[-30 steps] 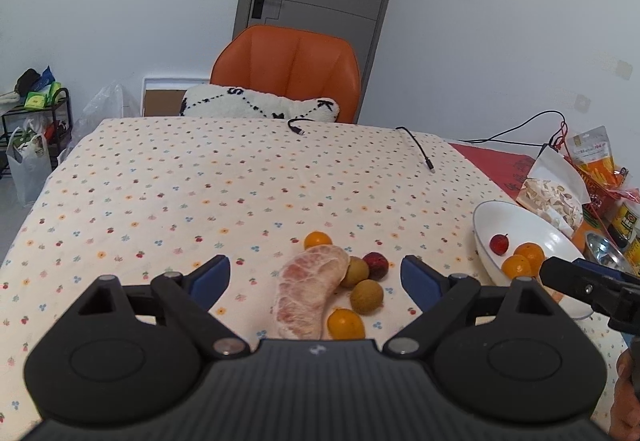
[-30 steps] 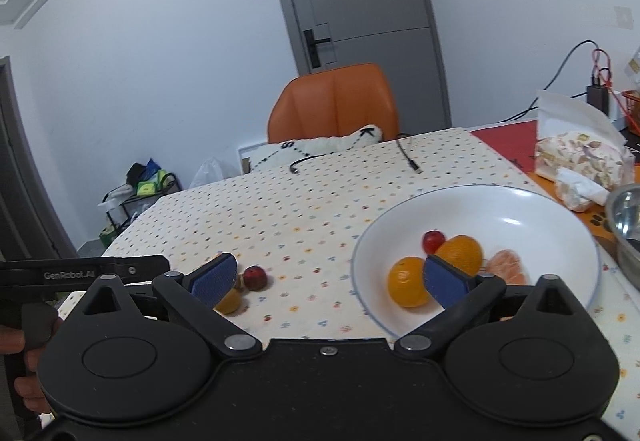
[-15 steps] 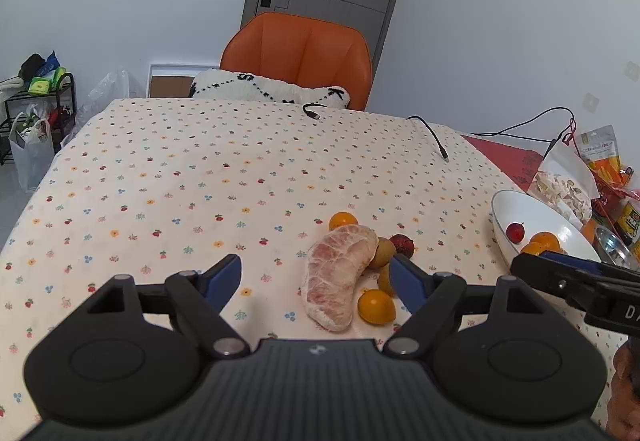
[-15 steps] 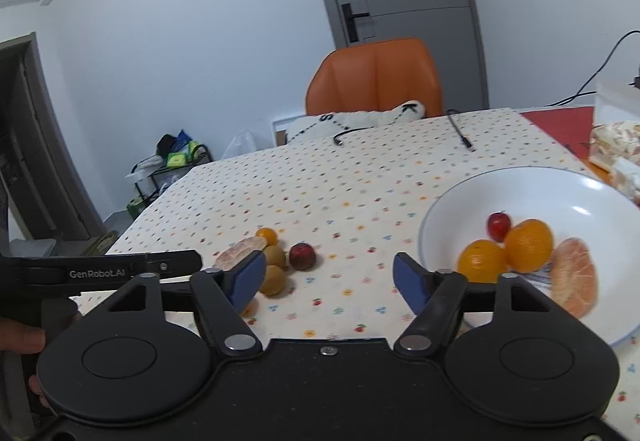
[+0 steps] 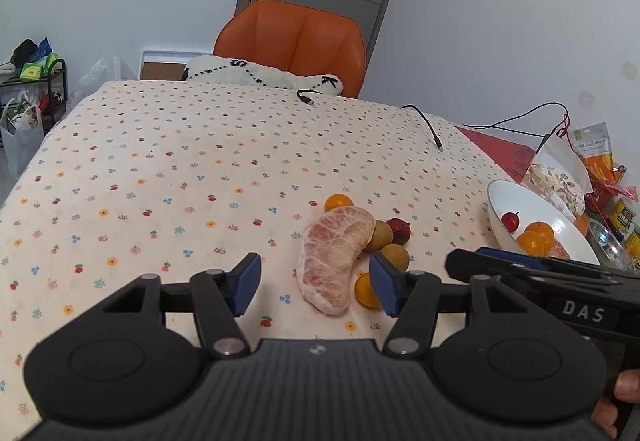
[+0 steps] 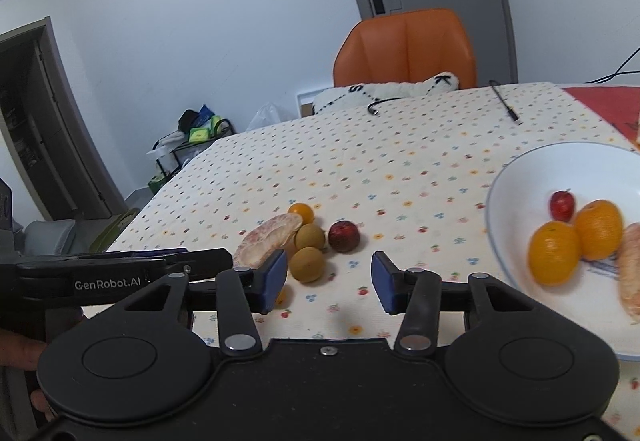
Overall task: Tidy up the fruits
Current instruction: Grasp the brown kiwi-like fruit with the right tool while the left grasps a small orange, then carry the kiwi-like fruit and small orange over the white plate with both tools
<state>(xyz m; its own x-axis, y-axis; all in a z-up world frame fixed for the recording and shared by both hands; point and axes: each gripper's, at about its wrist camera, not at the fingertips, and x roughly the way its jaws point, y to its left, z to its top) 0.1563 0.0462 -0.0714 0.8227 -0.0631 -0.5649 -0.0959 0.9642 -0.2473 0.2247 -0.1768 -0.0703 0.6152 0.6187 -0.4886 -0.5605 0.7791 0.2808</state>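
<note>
Right gripper (image 6: 329, 283) has swung off the white ceramic bowl (image 6: 516, 177) and now faces the loose fruit on the floral-print tabletop (image 6: 400, 161); a second ago the bowl filled its view. Its blue-padded fingers are spread wide and carry nothing. Reading: a drop-off is done and the next pick is being lined up.

Left gripper (image 5: 314, 287) has closed in on the same cluster, fingers wide apart and empty, bracketing the near end of the peeled pink pomelo segment (image 5: 334, 253) (not touching it, as far as I can tell).

Still on the tabletop, bunched together: the pomelo segment, two small orange citrus (image 5: 339, 202) (image 5: 366, 291), two brown-green round fruits (image 6: 310, 237) (image 6: 307, 264), one dark red plum-like fruit (image 6: 344, 236).

Bowl contents: two oranges (image 6: 554, 253) (image 6: 599, 224), one small red fruit (image 6: 562, 203), one peeled pomelo piece (image 6: 630, 273) at the right edge. Bowl sits well apart from the cluster, to its right.

Judgement: roughly four of ten pieces moved; six remain.
</note>
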